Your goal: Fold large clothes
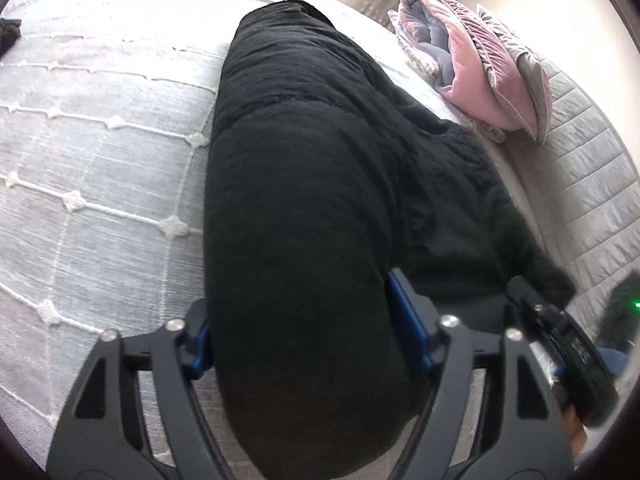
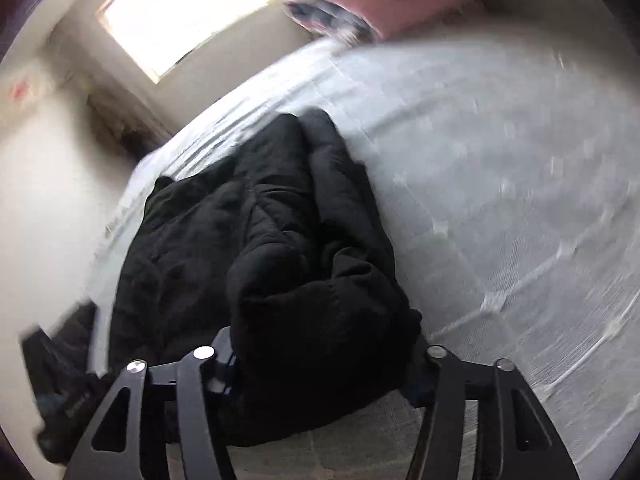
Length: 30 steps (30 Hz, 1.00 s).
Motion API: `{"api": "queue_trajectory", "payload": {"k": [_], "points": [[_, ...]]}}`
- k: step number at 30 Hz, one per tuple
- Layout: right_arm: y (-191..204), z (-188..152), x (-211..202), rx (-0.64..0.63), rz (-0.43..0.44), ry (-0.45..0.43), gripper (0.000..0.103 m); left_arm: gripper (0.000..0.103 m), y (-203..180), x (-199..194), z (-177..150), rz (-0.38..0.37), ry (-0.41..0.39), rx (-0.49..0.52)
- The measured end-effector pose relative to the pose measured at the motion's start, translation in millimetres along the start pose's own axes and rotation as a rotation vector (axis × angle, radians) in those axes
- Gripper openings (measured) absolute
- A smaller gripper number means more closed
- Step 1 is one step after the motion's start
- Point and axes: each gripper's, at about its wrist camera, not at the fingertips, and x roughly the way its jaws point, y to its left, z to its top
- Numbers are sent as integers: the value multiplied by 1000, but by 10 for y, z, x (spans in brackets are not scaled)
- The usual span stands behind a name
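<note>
In the left wrist view, the left gripper (image 1: 304, 336) is clamped on a thick fold of the black garment (image 1: 304, 184), its blue pads (image 1: 408, 320) pressing against both sides of the dark fabric. The garment lies on the pale bedspread (image 1: 88, 168), which is crossed by raised white stitched lines, and stretches away from the gripper toward the far edge of the bed. Beyond the garment and to its right sits a pile of pink and grey folded bedding (image 1: 476, 64), apart from the garment. Just right of the garment's near end the right gripper (image 1: 560, 328) shows only in part (its fingertips cannot be made out here). In the right wrist view, which is blurred, the right gripper (image 2: 324, 364) has a bunched lump of the black garment (image 2: 256, 240) filling the gap between its fingers, with the fabric pressed against both. The rest of the garment lies rumpled on the bedspread (image 2: 500, 184) beyond the gripper, near the bed's left edge. Far beyond the garment is a bright window (image 2: 188, 12).
</note>
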Motion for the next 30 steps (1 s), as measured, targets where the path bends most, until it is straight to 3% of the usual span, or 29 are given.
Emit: {"api": "queue_trajectory", "payload": {"k": [2, 6, 12, 18, 25, 30], "points": [[316, -39, -153, -167, -69, -79, 51, 66, 8, -16, 2, 9, -3, -3], [659, -145, -256, -345, -144, -159, 49, 63, -36, -49, -12, 30, -19, 11], [739, -202, -249, -405, -163, -176, 49, 63, -83, -24, -6, 48, -22, 13], [850, -232, -230, -443, -179, -189, 49, 69, 14, 32, 5, 7, -5, -31], [853, -230, -294, -460, -171, -220, 45, 57, -101, -94, -25, 37, -46, 14], [1062, -244, -464, -577, -198, -328, 40, 53, -312, -223, 10, 46, -91, 13]]}}
